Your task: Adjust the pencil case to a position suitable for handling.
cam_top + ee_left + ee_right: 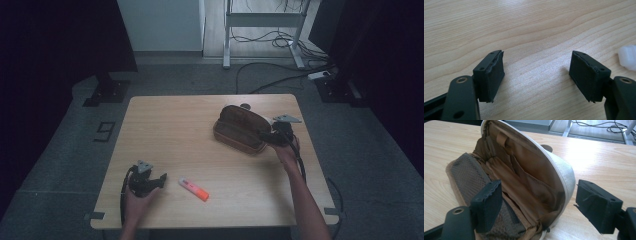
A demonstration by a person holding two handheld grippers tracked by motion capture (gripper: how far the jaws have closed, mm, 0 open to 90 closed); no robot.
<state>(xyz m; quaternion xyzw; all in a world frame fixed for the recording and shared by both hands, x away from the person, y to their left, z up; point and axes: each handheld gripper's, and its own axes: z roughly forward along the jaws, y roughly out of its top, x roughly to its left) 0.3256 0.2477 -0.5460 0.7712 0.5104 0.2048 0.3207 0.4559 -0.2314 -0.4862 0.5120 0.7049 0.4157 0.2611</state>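
Observation:
A brown pencil case [240,129] lies unzipped on the right half of the wooden table [165,125], its light grey lid [564,170] raised and the mesh pocket [466,170] showing. My right gripper [265,136] is at the case's near right end. It stands open [539,202], one jaw over the mesh inside and the other outside the lid, and the pads are not pressing on it. An orange and white marker [194,189] lies near the front edge. Just left of it my left gripper [161,180] rests open [541,75] over bare wood, the marker's white end [627,57] at its right.
A small dark round thing [245,106] sits just behind the case. Beyond the table's far edge are a white desk frame [262,20], loose cables [270,75] on the grey floor and black stand bases [107,92] at both sides.

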